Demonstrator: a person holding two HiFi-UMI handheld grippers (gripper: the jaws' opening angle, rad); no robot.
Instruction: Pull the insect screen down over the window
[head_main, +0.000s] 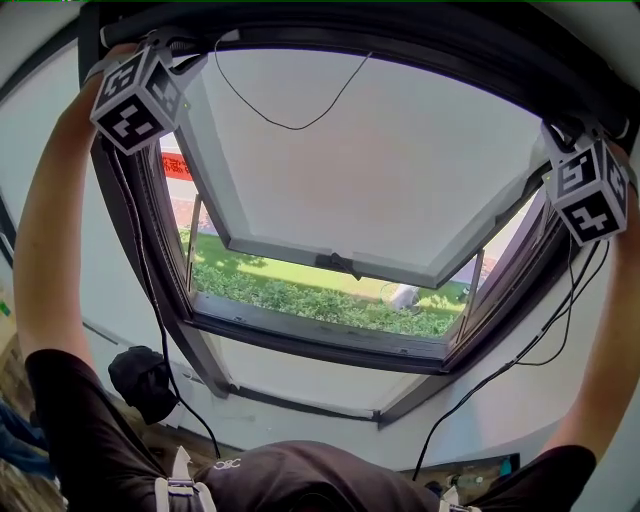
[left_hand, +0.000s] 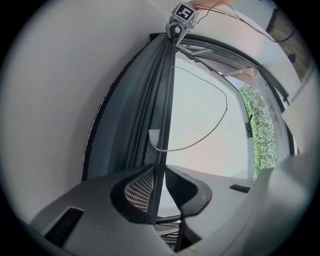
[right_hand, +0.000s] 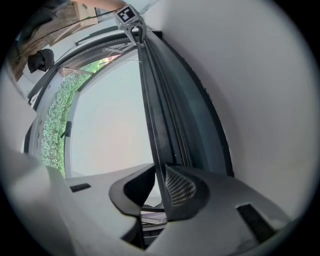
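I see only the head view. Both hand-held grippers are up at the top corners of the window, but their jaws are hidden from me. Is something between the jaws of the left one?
Observer: Yes. In the left gripper view, a thin dark bar runs between the jaws of the left hand-held gripper.
Operator: Do both pads press on it?
Observer: No. The bar lies against the meshed pad, and light shows between it and the other jaw.
Operator: And the right side?
Observer: The right hand-held gripper has the same bar between its jaws, also with a gap on one side.
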